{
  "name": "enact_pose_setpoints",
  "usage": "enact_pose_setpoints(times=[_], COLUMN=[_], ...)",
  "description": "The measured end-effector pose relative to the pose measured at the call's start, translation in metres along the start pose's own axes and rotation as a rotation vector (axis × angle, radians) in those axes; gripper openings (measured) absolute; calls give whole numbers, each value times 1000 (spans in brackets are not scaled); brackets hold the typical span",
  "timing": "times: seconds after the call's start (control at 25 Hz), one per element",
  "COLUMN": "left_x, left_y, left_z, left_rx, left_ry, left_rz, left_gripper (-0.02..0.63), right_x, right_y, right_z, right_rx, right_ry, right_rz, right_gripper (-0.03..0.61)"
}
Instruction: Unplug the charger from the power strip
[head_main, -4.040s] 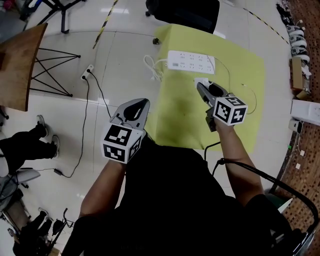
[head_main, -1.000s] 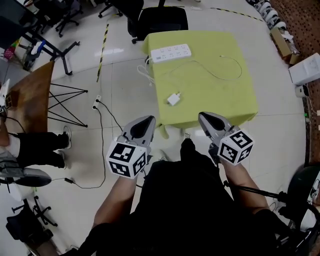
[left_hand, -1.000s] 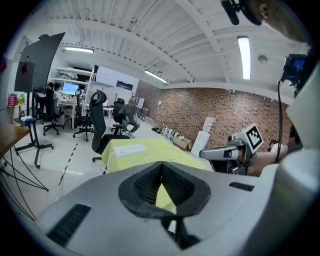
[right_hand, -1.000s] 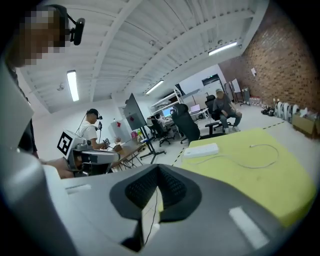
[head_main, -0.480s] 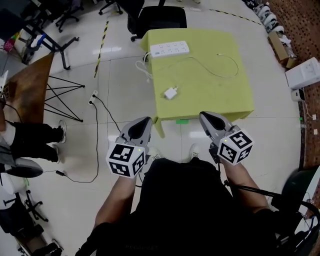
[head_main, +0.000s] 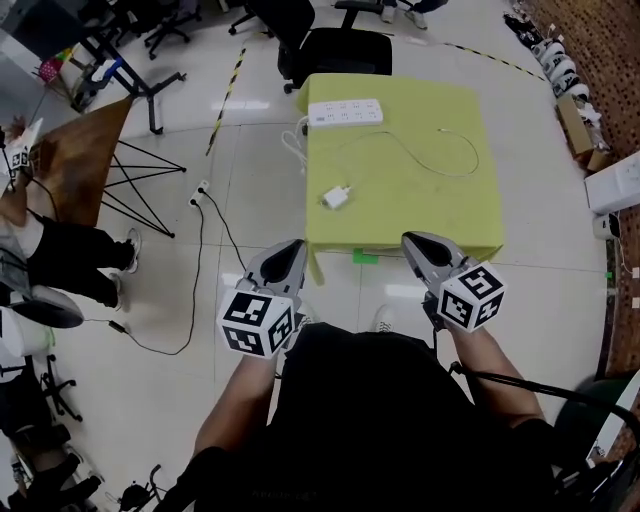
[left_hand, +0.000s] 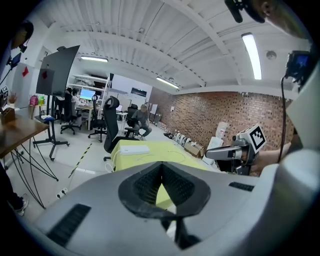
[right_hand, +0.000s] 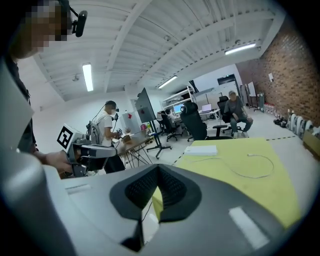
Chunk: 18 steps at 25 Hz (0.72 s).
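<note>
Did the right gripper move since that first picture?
Yes: the right gripper has drawn back from over the green table to short of its near edge.

This was an open-plan lab or workshop office. A ribbed white ceiling (left_hand: 150, 45) carried strip lights (left_hand: 251, 55) over a glossy tiled floor (head_main: 180, 400) marked with hazard tape (head_main: 225, 100). One wall (left_hand: 200, 107) was bare brick. Swivel chairs (left_hand: 111, 125), a lit monitor (left_hand: 86, 93) and a dark panel on a wheeled stand (left_hand: 57, 70) stood at the far end, where a person (left_hand: 142, 117) sat.
</note>
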<state>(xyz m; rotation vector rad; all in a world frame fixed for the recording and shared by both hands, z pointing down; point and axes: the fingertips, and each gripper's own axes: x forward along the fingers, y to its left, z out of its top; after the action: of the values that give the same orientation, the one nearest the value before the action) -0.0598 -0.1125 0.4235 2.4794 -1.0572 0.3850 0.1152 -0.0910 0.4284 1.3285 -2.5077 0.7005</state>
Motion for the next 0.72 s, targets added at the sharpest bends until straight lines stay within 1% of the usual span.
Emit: enact_pose_setpoints(times=[0.16, 0.36, 0.72], left_x=[3, 4, 7], left_y=[-8, -9, -14], left_z=[2, 6, 8], left_rx=[41, 62, 82], left_ry=[18, 35, 36], left_rz=[0, -9, -44], left_gripper=[6, 6, 6], right_x=[-2, -2, -2], right_y=[-6, -4, 3], right_z=[-3, -4, -4], right_rx=[22, 36, 36], right_ry=[-14, -25, -37], right_rz=[6, 7, 2], right_gripper=[1, 1, 0])
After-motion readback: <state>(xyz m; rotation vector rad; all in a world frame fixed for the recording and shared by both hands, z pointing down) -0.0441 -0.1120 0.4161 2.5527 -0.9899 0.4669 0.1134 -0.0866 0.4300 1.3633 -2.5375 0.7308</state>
